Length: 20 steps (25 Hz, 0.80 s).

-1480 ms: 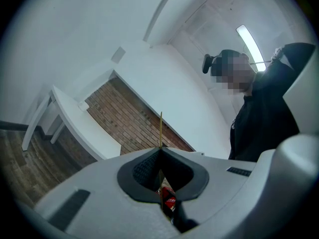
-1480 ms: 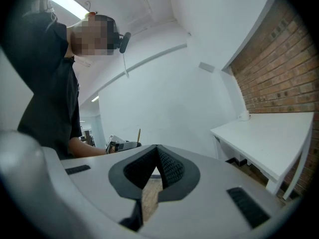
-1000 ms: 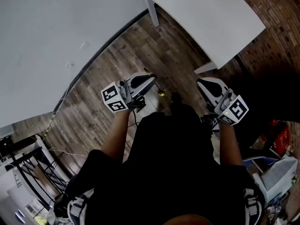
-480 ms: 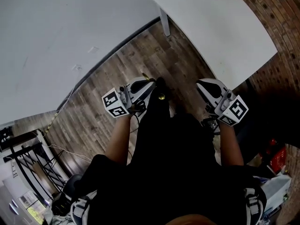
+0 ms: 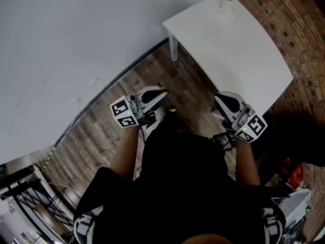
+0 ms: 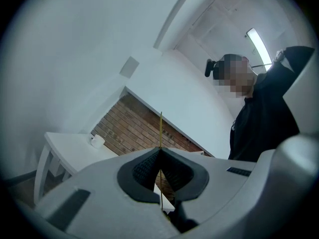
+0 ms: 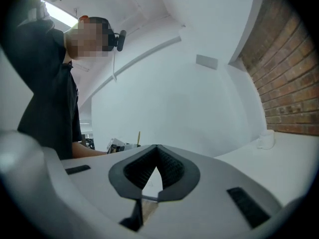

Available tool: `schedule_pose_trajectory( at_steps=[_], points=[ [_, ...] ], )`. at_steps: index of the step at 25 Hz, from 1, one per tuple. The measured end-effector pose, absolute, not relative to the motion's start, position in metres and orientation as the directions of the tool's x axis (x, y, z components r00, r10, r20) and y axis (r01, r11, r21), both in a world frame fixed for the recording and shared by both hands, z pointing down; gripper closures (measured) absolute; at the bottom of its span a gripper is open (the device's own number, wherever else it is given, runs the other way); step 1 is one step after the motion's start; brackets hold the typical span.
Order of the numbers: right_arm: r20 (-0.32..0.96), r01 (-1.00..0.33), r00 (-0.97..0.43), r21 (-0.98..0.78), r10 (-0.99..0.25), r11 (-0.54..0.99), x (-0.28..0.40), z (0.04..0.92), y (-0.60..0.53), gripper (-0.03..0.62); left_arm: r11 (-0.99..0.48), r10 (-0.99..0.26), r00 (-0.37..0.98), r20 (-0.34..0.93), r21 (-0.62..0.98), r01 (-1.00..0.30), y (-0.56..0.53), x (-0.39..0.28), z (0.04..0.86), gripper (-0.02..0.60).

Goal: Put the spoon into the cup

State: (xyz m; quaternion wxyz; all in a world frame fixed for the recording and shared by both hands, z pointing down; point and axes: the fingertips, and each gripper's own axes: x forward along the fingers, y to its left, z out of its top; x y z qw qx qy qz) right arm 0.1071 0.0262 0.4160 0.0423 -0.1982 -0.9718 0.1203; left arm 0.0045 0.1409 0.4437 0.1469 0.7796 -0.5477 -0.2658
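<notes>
A small white cup [image 5: 227,5] stands at the far end of a white table [image 5: 238,44]; it also shows as the cup [image 6: 97,141] and the cup [image 7: 265,139] in the two gripper views. My left gripper [image 5: 159,91] is held over the wooden floor, well short of the table. It is shut on a thin gold spoon [image 6: 160,126], whose handle sticks up edge-on past the jaws [image 6: 160,151]. My right gripper [image 5: 221,96] hangs level with it to the right. In its own view the right gripper [image 7: 157,151] has its tips together with nothing between them.
A white wall [image 5: 66,39] runs along the left and a brick wall [image 5: 294,29] along the right of the table. The person's dark clothing [image 5: 183,187] fills the lower middle. A metal rack [image 5: 20,207] and clutter stand at the lower left.
The view has swung toward the table, which now shows in full with the cup on it. Both grippers stay held in front of the body, the left still shut on the spoon.
</notes>
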Motion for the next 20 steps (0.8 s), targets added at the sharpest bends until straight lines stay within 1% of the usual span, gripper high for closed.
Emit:
schedule_pose_trajectory(
  at_steps=[6,8,12,17,20],
  points=[
    [0.023,0.308,-0.947,-0.223,0.321,0.925,0.054,0.4,0.012,0.588,-0.447,-0.894,0.395,-0.212,0.491,-0.748,0.112,-0.047,0.45,0.563],
    [0.04,0.293,-0.951,-0.216,0.308,0.932,0.044,0.402,0.007,0.588,-0.469,-0.881,0.433,-0.19,0.468,-0.749,0.095,-0.058,0.452,0.563],
    [0.065,0.283,-0.952,-0.191,0.3,0.94,0.033,0.403,-0.013,0.588,-0.509,-0.856,0.482,-0.184,0.458,-0.729,0.056,-0.073,0.453,0.563],
    [0.075,0.267,-0.957,-0.156,0.281,0.951,0.017,0.404,-0.07,0.588,-0.535,-0.836,0.528,-0.151,0.438,-0.722,-0.005,-0.091,0.447,0.563],
    [0.029,0.239,-0.969,-0.15,0.246,0.959,0.012,0.391,-0.109,0.588,-0.574,-0.801,0.587,-0.114,0.421,-0.702,-0.032,-0.091,0.44,0.563]
  ],
)
